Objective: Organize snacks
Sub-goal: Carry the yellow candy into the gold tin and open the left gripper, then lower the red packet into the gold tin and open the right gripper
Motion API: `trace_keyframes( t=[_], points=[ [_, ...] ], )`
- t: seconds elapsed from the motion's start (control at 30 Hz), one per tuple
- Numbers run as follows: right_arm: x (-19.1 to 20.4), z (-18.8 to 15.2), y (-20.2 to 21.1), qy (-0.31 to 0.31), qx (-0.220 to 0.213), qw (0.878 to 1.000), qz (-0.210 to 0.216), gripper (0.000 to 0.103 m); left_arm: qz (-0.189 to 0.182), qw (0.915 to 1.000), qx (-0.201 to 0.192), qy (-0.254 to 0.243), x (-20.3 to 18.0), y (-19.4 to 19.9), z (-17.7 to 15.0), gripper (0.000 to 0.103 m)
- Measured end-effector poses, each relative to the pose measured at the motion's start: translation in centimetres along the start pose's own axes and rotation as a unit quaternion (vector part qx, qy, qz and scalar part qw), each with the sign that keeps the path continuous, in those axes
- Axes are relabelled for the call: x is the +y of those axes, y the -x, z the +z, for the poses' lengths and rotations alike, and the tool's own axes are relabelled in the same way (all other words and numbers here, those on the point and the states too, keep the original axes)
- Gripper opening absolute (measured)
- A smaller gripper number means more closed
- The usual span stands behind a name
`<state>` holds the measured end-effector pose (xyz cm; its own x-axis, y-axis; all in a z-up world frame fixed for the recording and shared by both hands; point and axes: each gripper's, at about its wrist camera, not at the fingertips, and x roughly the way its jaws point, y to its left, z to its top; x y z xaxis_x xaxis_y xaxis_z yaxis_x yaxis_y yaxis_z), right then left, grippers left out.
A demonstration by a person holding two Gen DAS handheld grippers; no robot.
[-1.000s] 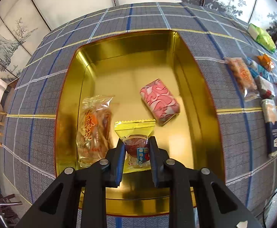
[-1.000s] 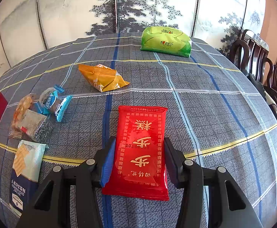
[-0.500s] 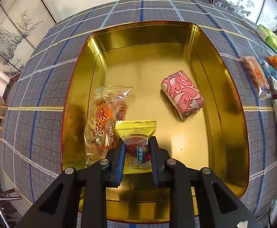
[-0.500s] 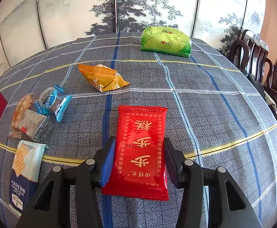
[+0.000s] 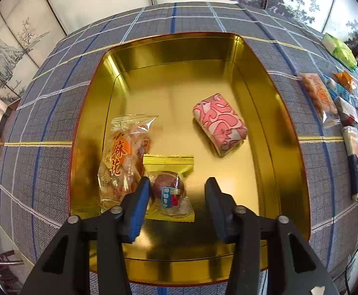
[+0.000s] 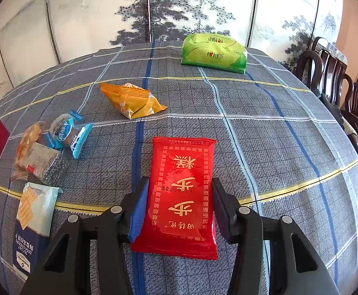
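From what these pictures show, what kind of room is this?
Probably a home dining room: a table under a plaid tablecloth, dark wooden chairs at its edge, and a painted folding screen behind it.

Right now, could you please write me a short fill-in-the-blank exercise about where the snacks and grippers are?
1. The pink patterned wrapped block lies inside the ____ tin tray.
2. The left gripper is ____ around the yellow-wrapped round pastry.
3. The right gripper is shut on the ____ flat packet.

Missing words: gold; open; red
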<state>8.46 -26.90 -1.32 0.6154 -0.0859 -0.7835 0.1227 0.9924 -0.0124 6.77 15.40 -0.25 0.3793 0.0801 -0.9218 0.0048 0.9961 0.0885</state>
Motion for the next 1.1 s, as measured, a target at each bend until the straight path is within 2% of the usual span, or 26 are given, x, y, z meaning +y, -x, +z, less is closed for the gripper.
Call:
trace_keyframes(
  t=[0.33, 0.6, 0.73, 0.9, 1.1],
  points=[
    [0.0, -0.1, 0.1, 0.002, 0.0, 1.0, 0.001, 0.047, 0.015, 0.9986, -0.05, -0.005, -0.2, 2.1, -0.1, 0.066],
    [0.1, 0.2, 1.1, -0.012, -0.006, 1.0, -0.017, 0.046, -0.008, 0.9967, -0.076, 0.027, 1.0, 3.5, -0.5, 0.068],
    [0.4, 1.1, 2.8, -0.016, -0.018, 1.0, -0.019, 0.046, -0.03, 0.9935, -0.095, 0.056, 2.0, 4.5, -0.5, 0.073],
    [3.7, 2.6, 5.9, -0.003, -0.035, 0.999, 0.026, 0.046, -0.044, 0.9831, -0.13, 0.121, 4.9, 6.3, -0.8, 0.081],
    [12.9, 2.9, 7.6, 0.049, -0.022, 0.991, 0.123, 0.046, 0.012, 0.9757, -0.133, 0.173, 8.9, 7.5, -1.6, 0.085]
  ],
)
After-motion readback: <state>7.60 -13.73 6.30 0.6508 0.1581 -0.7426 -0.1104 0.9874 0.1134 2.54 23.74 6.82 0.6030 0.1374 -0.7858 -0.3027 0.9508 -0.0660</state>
